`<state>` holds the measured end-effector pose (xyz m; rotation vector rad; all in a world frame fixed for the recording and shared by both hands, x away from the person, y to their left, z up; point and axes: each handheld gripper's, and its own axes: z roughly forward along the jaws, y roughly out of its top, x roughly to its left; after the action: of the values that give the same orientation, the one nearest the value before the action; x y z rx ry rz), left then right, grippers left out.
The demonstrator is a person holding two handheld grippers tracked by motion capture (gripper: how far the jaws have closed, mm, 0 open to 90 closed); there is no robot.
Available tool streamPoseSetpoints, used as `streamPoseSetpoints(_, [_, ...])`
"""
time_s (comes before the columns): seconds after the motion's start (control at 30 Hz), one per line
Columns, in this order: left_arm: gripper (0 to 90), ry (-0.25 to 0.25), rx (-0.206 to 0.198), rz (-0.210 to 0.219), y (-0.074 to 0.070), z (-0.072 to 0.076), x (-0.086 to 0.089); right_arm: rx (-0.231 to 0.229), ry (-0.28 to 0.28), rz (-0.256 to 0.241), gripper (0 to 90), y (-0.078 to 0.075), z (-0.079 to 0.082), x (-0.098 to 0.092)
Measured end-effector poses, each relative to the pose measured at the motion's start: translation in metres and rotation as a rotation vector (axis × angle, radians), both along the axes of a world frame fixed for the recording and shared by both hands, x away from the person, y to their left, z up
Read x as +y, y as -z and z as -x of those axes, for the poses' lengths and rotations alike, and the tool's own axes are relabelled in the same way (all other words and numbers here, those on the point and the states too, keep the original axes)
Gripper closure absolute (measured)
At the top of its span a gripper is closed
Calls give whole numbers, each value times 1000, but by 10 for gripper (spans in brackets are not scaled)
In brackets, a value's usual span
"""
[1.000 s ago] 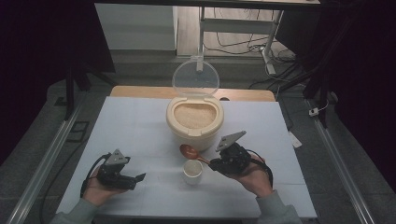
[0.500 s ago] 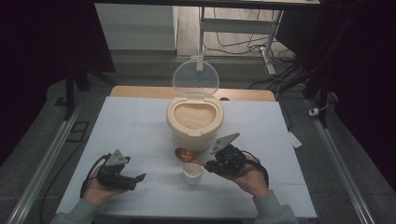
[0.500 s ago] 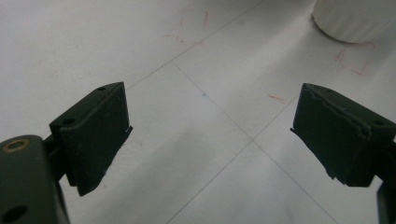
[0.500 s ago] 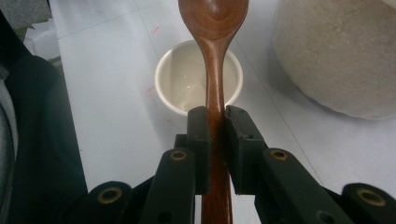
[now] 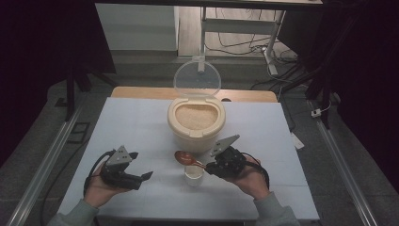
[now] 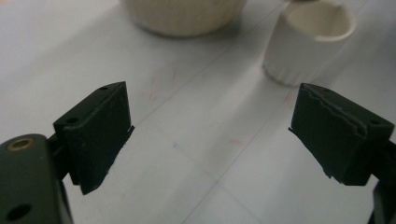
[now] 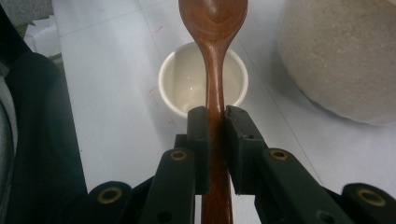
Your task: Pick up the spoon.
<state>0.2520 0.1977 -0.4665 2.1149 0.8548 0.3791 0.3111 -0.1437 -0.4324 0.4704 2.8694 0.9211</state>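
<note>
Spoon [image 5: 187, 159] handle sat pinched between your right tongs [image 5: 211, 166], the wooden bowl reaching out over the small white cup [image 5: 194, 173] and looking empty in the right gripper view. You gripped it well back on the handle, probably so the bowl could travel freely between cup and the open rice container [image 5: 196, 121] just behind. That container stood mid-counter [image 5: 136, 117] with its clear lid [image 5: 197, 78] tipped up at the back, leaving the grain exposed for scooping. Your left tongs [image 5: 141, 177] hung spread wide with nothing between them, low over the counter and well left of the cup, likely kept ready to steady it without crowding the spoon.
</note>
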Motion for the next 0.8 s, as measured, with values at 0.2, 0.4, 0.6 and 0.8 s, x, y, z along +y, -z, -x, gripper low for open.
streamPoseSetpoints(0.2, [150, 92, -35, -15, -20, -1, -23, -6, -12, 2, 801, -1, 1, 2])
streamPoseSetpoints(0.4, [166, 186, -57, -39, -37, -6, -51, -13, -28, 0, 801, -1, 3, 4])
streamPoseSetpoints(0.6, [186, 261, -66, -94, -43, -12, -78, -16, -37, 3, 801, -2, 5, 5])
streamPoseSetpoints(0.8, [210, 313, -67, -123, -47, -17, -93, -20, -62, 18, 801, -1, 8, 10])
